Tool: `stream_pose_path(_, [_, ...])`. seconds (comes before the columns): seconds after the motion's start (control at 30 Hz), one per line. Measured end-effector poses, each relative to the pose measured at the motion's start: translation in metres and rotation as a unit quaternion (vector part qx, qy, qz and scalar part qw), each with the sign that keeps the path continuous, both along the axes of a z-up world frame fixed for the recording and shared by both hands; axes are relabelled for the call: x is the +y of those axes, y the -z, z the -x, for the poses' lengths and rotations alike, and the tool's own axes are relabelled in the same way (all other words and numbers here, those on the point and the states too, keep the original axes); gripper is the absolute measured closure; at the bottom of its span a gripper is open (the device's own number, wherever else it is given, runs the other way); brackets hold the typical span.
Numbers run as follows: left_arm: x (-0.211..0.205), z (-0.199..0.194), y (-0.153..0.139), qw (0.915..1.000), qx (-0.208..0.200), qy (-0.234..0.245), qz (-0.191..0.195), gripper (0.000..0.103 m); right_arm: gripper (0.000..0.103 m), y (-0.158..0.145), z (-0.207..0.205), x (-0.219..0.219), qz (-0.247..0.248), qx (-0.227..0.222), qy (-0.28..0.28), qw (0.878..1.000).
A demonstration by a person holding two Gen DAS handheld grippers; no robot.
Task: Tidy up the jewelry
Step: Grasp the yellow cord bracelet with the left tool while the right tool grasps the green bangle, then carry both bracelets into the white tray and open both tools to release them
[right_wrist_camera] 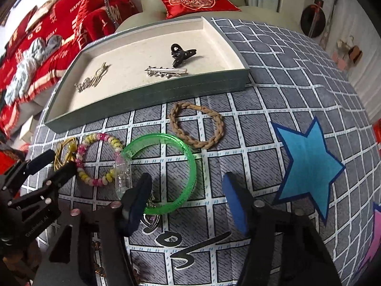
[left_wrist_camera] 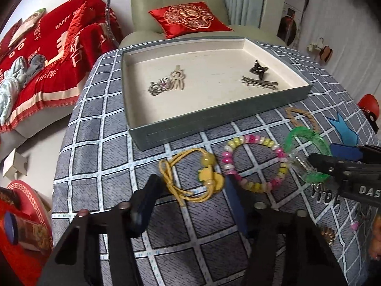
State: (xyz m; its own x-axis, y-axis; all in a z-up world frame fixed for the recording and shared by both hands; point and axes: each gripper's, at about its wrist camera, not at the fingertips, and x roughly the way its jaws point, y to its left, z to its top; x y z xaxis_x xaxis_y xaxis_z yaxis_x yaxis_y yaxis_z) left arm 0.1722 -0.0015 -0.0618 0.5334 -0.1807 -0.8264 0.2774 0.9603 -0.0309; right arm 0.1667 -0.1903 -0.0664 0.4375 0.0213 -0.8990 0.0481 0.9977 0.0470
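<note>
The left gripper (left_wrist_camera: pixel 190 190) hangs over the grey checked cloth (left_wrist_camera: pixel 100 157) with its jaws about half open, straddling the yellow hair tie (left_wrist_camera: pixel 190 178); the right-hand finger seems to touch the tie's yellow bead end, but I cannot tell whether either pad presses on it. Only the left wrist view shows this tie whole, along with the floor at left, where the table edge drops off toward a red blanket (left_wrist_camera: pixel 54 54). The pink and yellow bead bracelet (left_wrist_camera: pixel 254 164) lies just beside the tie, touching the green bangle (left_wrist_camera: pixel 307 150), over which the right gripper reaches in from the right edge. The right wrist view shows what that view cuts off: the right gripper (right_wrist_camera: pixel 188 190), jaws also about half open, has one finger inside the bangle's ring (right_wrist_camera: pixel 166 174) and the other outside it, holding nothing, with a small heart pendant (right_wrist_camera: pixel 152 221) under the near rim. It also shows the braided tan band (right_wrist_camera: pixel 197 126) whole, lying between the bangle and the tray (right_wrist_camera: pixel 142 100), and a blue star (right_wrist_camera: pixel 307 169) printed on bare cloth to the right, the widest free stretch of table. The tray sits at the far edge, its near wall close to the band; inside lie a silver ornament (left_wrist_camera: pixel 166 83), a silver clip (right_wrist_camera: pixel 166 71) and a black claw clip (right_wrist_camera: pixel 182 53), with bare floor between the two groups.
</note>
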Motion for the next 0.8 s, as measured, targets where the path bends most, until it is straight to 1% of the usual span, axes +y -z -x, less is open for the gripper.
stream_pose_path(0.03, [-0.001, 0.001, -0.001, 1.0000, -0.003, 0.004, 0.000, 0.047, 0.049, 0.000, 0.000, 0.001, 0.004, 0.000, -0.003, 1.000])
stream_pose_path(0.07, [-0.002, 0.002, -0.002, 1.0000, -0.005, 0.007, 0.001, 0.059, 0.052, 0.000, 0.001, 0.002, 0.007, 0.000, -0.004, 1.000])
stream_pose_path(0.1, [-0.002, 0.002, -0.002, 1.0000, -0.004, 0.008, 0.002, 0.063, 0.056, -0.001, 0.000, 0.003, 0.010, 0.000, -0.006, 1.000])
stream_pose_path(0.13, [-0.001, 0.002, -0.002, 1.0000, -0.004, 0.009, 0.003, 0.074, 0.062, -0.001, 0.001, 0.004, 0.013, 0.000, -0.006, 1.000])
stream_pose_path(0.17, [0.000, 0.002, -0.002, 0.9999, -0.002, 0.009, 0.006, 0.079, 0.066, -0.001, 0.001, 0.004, 0.017, -0.001, -0.007, 1.000])
stream_pose_path(0.2, [0.002, 0.001, -0.003, 0.9999, 0.000, 0.008, 0.011, 0.079, 0.071, -0.002, 0.002, 0.004, 0.020, -0.001, -0.007, 1.000])
stream_pose_path(0.23, [0.004, 0.000, -0.003, 0.9998, 0.004, 0.007, 0.020, 0.079, 0.081, -0.002, 0.002, 0.004, 0.023, -0.002, -0.006, 1.000])
stream_pose_path(0.27, [0.007, 0.000, -0.003, 0.9995, 0.008, 0.004, 0.031, 0.080, 0.085, -0.002, 0.003, 0.004, 0.025, -0.003, -0.005, 1.000])
stream_pose_path(0.3, [0.010, 0.000, -0.004, 0.9992, 0.012, 0.001, 0.039, 0.081, 0.092, -0.002, 0.003, 0.003, 0.026, -0.004, -0.003, 1.000])
stream_pose_path(0.33, [0.013, 0.001, -0.004, 0.9989, 0.015, -0.002, 0.045, 0.081, 0.094, -0.002, 0.003, 0.001, 0.021, -0.005, -0.001, 1.000])
stream_pose_path(0.53, [0.022, 0.004, -0.012, 0.9969, 0.016, -0.008, 0.077, 0.081, 0.095, -0.005, 0.008, -0.011, -0.006, -0.012, 0.009, 1.000])
stream_pose_path(0.8, [0.026, 0.007, -0.030, 0.9956, 0.003, -0.003, 0.093, 0.081, 0.095, -0.020, 0.015, -0.020, -0.026, -0.028, 0.012, 0.999])
